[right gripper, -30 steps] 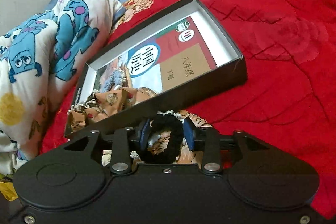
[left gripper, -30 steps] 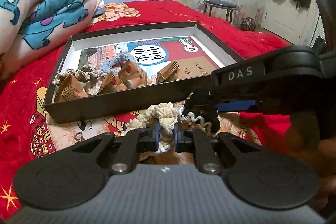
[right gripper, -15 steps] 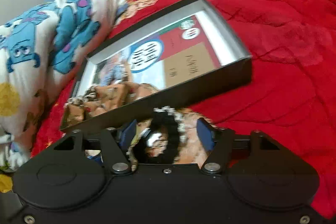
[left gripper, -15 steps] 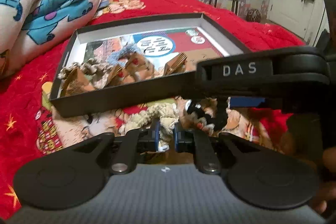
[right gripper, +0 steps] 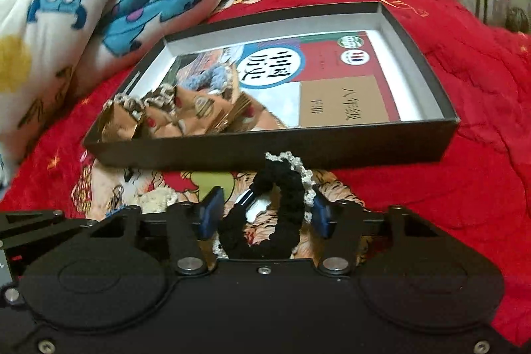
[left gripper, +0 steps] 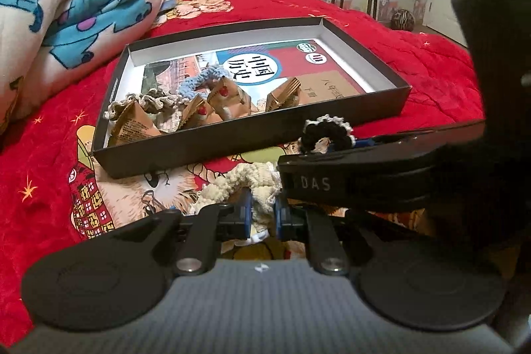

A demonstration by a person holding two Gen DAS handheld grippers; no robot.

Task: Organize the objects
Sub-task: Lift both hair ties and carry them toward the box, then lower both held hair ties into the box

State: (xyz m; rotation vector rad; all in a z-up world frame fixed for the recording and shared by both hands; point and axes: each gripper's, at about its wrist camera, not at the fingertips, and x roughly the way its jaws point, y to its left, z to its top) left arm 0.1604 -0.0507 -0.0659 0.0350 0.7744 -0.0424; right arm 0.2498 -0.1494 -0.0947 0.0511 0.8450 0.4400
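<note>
Now right tool (right gripper: 262, 214) closing around black scrunchie (right gripper: 285, 214), left tool (left gripper: 262, 216) clamping cream scrunchie (left gripper: 245, 181)

**Red bedspread, loaded up**

The bed (left gripper: 381, 32) wears a red quilt with a cartoon print. On it sits a shallow black box (left gripper: 375, 108), and against its near wall lie a cream scrunchie (left gripper: 242, 181) and a black scrunchie (right gripper: 288, 188). At the far left, a bundled monster-print blanket (left gripper: 66, 5) rests.
</note>
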